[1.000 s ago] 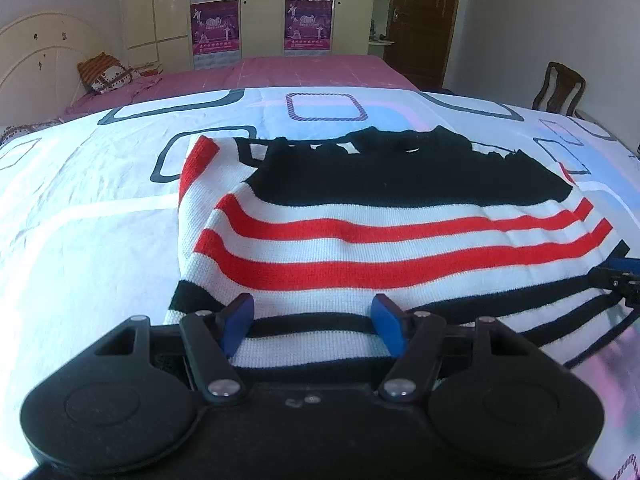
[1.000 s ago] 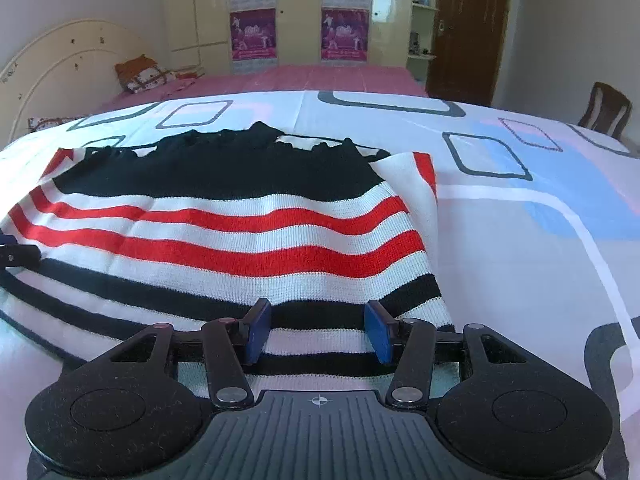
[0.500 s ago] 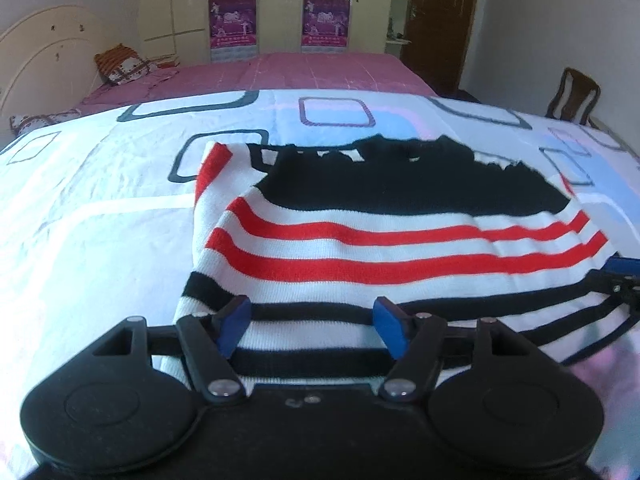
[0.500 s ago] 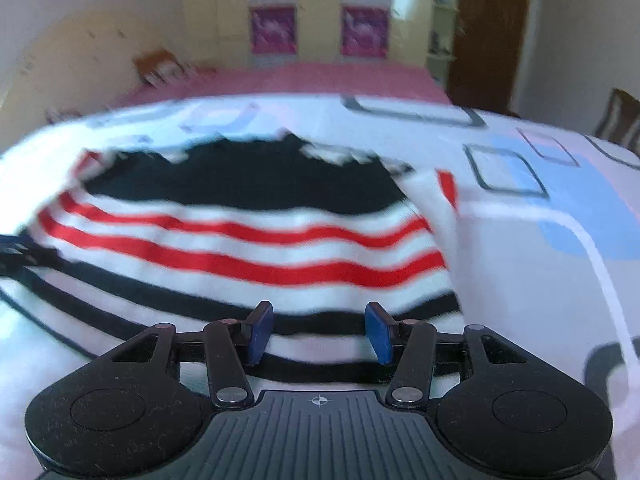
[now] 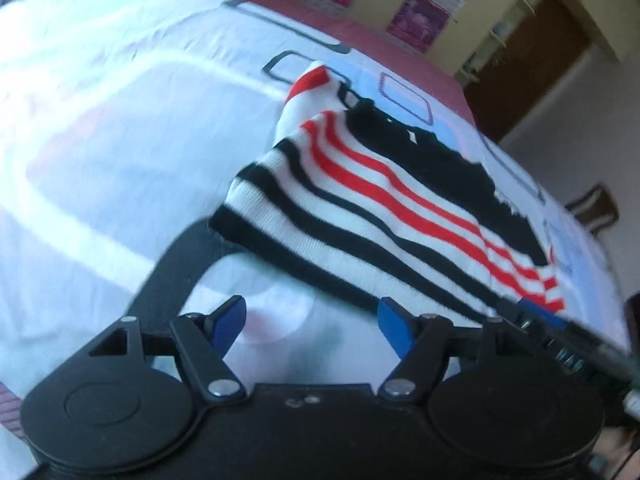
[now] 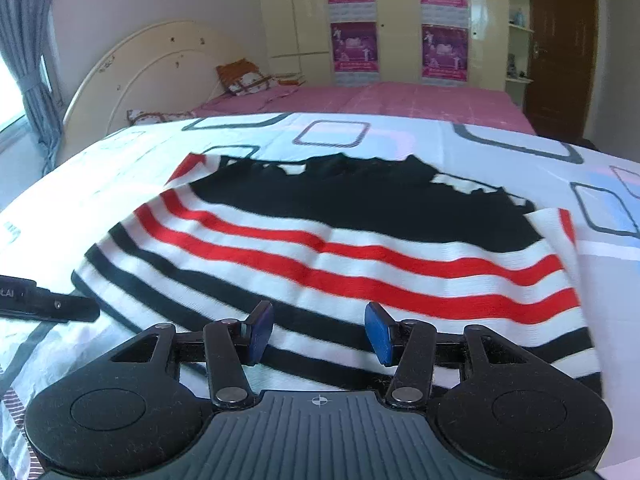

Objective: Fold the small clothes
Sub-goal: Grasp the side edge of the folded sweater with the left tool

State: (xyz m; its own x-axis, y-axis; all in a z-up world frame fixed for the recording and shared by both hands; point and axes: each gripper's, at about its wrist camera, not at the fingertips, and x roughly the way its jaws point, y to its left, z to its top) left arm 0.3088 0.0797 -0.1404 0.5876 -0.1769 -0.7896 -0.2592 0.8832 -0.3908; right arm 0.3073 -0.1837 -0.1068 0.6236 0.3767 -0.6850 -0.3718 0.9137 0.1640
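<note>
A small knitted sweater (image 6: 340,248) with black, white and red stripes lies flat on the bed, sleeves folded in. In the left wrist view the sweater (image 5: 400,200) lies ahead and to the right. My left gripper (image 5: 312,320) is open and empty, tilted, over bare sheet just short of the hem's left corner. My right gripper (image 6: 318,330) is open and empty, its fingers low over the black-striped hem. The right gripper's tip (image 5: 540,316) shows at the right of the left wrist view; the left gripper's tip (image 6: 48,304) shows at the left of the right wrist view.
The bed sheet (image 6: 500,148) is white with grey and blue rounded squares. A pink bed (image 6: 400,98) with a cream headboard (image 6: 160,60) stands behind. Wardrobes with posters (image 6: 354,46), a brown door (image 6: 560,48) and a chair (image 5: 596,208) are farther off.
The left gripper has pulled back off the hem and rolled to a tilt, now over bare sheet. The right gripper has shifted a little left along the hem. Both stay open.
</note>
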